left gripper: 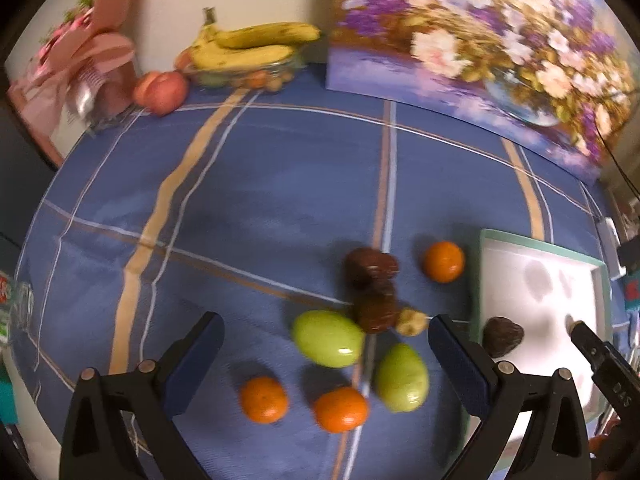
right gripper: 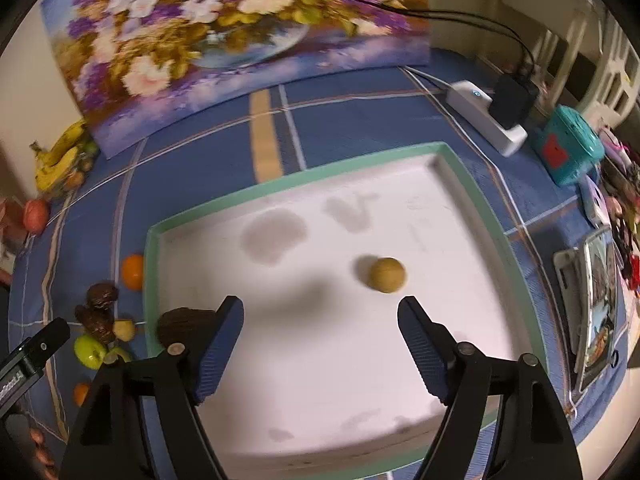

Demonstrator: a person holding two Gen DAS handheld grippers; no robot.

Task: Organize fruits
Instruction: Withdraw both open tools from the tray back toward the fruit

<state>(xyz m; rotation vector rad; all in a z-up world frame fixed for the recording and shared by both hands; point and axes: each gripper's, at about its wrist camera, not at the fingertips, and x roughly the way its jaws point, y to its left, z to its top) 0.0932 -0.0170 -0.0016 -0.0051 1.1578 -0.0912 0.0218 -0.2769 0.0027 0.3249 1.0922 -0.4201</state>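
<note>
A small tan round fruit and a brown one lie in the white tray. Oranges, green fruits and brown ones lie beside it.

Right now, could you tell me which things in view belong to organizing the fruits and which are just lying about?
Job:
tray
round yellow fruit
oranges
green fruits
dark brown fruits

Lying about:
flower painting
power strip
teal box
banana bowl

Light: warm indoor light, medium bright, from above | Shadows: soft, under the fruits on the counter and inside the white tray | Glare: small highlights on the green fruits | Blur: motion blur in both views, strong on the flower painting | Distortion: fisheye, lines curved, corners black
</note>
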